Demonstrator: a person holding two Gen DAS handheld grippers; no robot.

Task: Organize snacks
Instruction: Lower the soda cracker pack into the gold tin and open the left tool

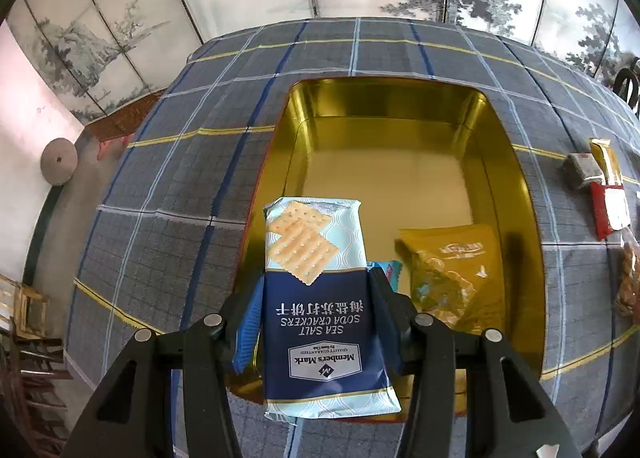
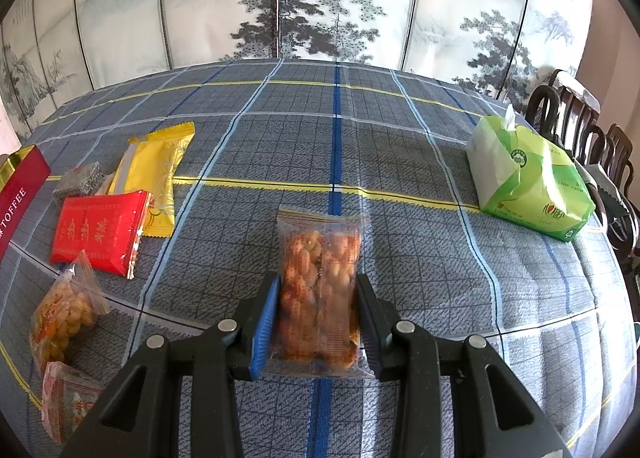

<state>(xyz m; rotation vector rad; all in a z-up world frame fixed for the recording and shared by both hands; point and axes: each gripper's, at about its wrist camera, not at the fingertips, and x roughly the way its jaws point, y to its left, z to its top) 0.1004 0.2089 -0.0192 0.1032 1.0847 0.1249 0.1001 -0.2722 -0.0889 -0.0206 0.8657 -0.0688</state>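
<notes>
Cracker pack (image 1: 320, 298) clamped in left hand-held gripper (image 1: 316, 314) over tin (image 1: 384, 105); right hand-held gripper (image 2: 318, 322) clamps twist bag (image 2: 320, 290).

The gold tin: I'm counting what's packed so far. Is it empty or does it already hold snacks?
Not empty. The gold tin holds a yellow snack bag on its floor; most of the floor is bare.

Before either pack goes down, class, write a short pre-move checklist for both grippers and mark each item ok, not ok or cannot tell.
1. Left gripper clamps the soda cracker pack: ok.
2. Cracker pack is above the open gold tin: ok.
3. Tin floor has bare room beyond the yellow pouch: ok.
4. Right gripper clamps the clear twist-snack bag: ok.
5. Twist-snack bag lifted off the cloth: cannot tell.
</notes>
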